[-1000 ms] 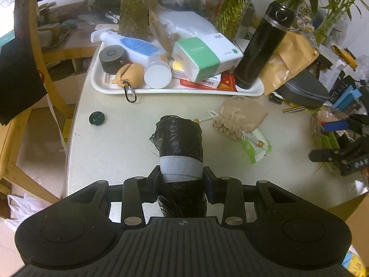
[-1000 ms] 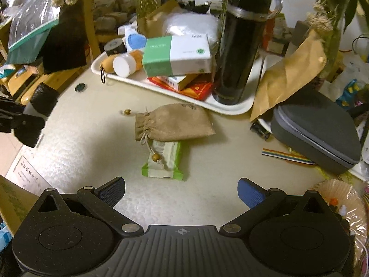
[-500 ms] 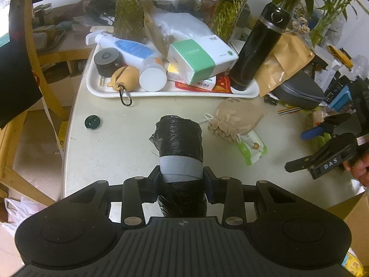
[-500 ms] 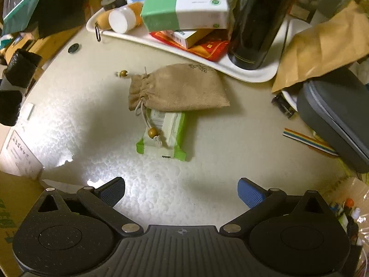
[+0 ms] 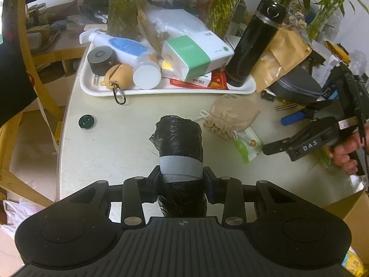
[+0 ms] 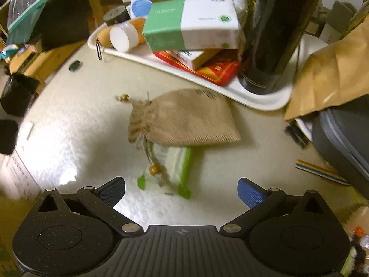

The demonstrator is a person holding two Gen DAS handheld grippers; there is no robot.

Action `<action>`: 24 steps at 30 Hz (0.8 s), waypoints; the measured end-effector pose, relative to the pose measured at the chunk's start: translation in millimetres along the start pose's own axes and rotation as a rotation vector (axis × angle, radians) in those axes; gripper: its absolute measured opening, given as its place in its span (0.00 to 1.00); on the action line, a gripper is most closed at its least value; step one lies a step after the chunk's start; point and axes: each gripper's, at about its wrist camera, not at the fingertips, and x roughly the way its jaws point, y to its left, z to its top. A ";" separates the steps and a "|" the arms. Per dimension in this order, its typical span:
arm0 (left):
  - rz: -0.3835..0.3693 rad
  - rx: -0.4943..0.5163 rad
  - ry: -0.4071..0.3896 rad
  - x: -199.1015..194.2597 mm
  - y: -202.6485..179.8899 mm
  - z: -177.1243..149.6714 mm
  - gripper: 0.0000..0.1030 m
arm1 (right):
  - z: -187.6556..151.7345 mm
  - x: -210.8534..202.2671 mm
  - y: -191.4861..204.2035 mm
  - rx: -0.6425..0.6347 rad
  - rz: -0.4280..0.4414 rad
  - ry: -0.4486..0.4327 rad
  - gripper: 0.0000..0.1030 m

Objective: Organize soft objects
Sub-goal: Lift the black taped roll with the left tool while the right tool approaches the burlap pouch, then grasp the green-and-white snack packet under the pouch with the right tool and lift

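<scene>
A black bag roll (image 5: 178,138) w/ grey band is clamped between the left gripper (image 5: 182,180) pads, centre of the left view. The right gripper (image 6: 181,190) is held wide, nothing between its blue pads. Just above it, mid-frame, a burlap pouch (image 6: 184,118) is seen lying partly over a green-edged packet (image 6: 171,164), probably wipes, near the white tray (image 6: 260,99).

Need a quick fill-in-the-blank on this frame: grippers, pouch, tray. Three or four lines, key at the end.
1. The left gripper is shut on a black roll wrapped with a ____ band.
2. The burlap pouch lies partly on top of a ____-edged packet.
3. The right gripper has its jaws ____, nothing between them.
4. The black flask stands on the white ____.

Missing words: grey; green; open; tray
</scene>
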 end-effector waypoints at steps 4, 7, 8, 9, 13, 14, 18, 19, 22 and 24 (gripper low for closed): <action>-0.003 0.006 0.004 1.6 -1.3 1.0 0.35 | 5.3 15.9 6.4 -0.009 0.022 0.011 0.99; -0.004 0.009 0.005 2.2 -2.1 1.6 0.35 | 9.6 28.0 12.3 -0.021 0.013 0.018 0.91; -0.003 0.009 0.006 2.5 -2.3 1.5 0.35 | 11.5 31.4 13.7 -0.022 0.011 0.021 0.91; 0.000 0.011 0.008 3.1 -2.2 1.3 0.35 | 13.4 34.3 14.5 -0.023 0.008 0.021 0.91; 0.004 0.011 0.014 5.2 -1.0 2.0 0.35 | 20.0 47.1 16.0 -0.011 -0.017 0.019 0.84; 0.004 0.011 0.014 5.4 -1.0 2.1 0.35 | 21.0 50.5 16.5 -0.006 -0.022 0.021 0.80; 0.004 0.017 0.019 7.3 -3.2 2.5 0.35 | 20.8 57.1 18.9 -0.017 -0.064 0.017 0.67; 0.005 0.019 0.020 7.9 -3.9 2.4 0.35 | 20.7 57.4 20.8 -0.028 -0.083 0.017 0.58; 0.004 0.024 0.023 9.5 -5.0 2.4 0.35 | 21.8 54.6 20.0 -0.012 -0.078 0.046 0.50; 0.002 0.025 0.022 9.3 -5.3 2.7 0.35 | 20.2 53.7 19.3 -0.027 -0.090 0.067 0.49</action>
